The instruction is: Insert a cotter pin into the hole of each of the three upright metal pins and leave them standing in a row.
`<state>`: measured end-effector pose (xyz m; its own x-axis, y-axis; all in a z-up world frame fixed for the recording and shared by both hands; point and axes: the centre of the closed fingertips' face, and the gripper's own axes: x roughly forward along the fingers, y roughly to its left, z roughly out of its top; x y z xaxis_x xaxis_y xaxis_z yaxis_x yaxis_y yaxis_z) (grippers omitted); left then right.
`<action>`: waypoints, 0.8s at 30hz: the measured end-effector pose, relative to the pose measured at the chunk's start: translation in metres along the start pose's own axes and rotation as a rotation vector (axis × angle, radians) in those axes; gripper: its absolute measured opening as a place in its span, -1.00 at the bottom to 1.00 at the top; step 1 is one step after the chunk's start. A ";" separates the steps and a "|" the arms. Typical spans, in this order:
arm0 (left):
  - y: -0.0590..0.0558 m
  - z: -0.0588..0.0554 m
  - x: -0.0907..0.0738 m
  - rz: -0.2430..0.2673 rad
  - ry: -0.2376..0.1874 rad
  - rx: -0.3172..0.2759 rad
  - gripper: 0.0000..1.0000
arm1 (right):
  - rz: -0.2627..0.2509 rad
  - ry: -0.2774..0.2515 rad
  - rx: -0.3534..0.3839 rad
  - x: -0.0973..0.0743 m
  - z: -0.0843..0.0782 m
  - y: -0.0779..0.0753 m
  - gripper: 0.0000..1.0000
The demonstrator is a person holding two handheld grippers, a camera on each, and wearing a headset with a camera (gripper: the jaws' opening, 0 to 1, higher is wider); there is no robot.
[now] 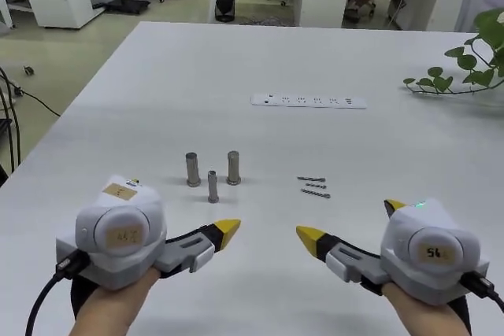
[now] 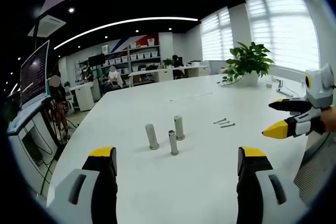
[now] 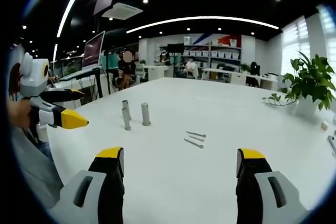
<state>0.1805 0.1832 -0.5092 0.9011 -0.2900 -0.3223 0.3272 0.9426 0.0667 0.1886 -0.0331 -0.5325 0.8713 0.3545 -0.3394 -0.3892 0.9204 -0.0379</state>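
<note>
The left gripper (image 2: 177,155) and right gripper (image 3: 180,153), fingers (image 2: 103,166) spread, hover near the upright metal pins (image 1: 213,185); cotter pins (image 1: 314,186) lie beside those.

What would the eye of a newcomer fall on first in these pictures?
Three upright grey metal pins stand clustered on the white table, three small cotter pins lying to their right. Nearer the person, the left gripper and right gripper, white with yellow-tipped jaws, hover open.

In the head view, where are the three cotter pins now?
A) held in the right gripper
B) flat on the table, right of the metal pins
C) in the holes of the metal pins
B: the cotter pins lie flat on the table, right of the upright metal pins.
</note>
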 end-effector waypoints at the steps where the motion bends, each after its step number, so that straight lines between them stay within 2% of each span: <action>1: 0.000 0.000 0.000 0.000 -0.001 0.001 0.90 | -0.001 0.000 0.000 0.000 0.000 0.000 0.72; 16: 0.001 -0.002 0.001 -0.004 0.010 -0.002 0.76 | 0.011 -0.004 -0.005 0.000 0.002 0.002 0.65; 24: 0.002 0.000 0.000 -0.001 -0.002 -0.011 0.73 | 0.020 -0.003 -0.005 -0.001 0.003 0.004 0.64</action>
<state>0.1811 0.1851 -0.5093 0.9013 -0.2917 -0.3202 0.3253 0.9440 0.0557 0.1874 -0.0295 -0.5299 0.8645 0.3730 -0.3369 -0.4076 0.9125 -0.0357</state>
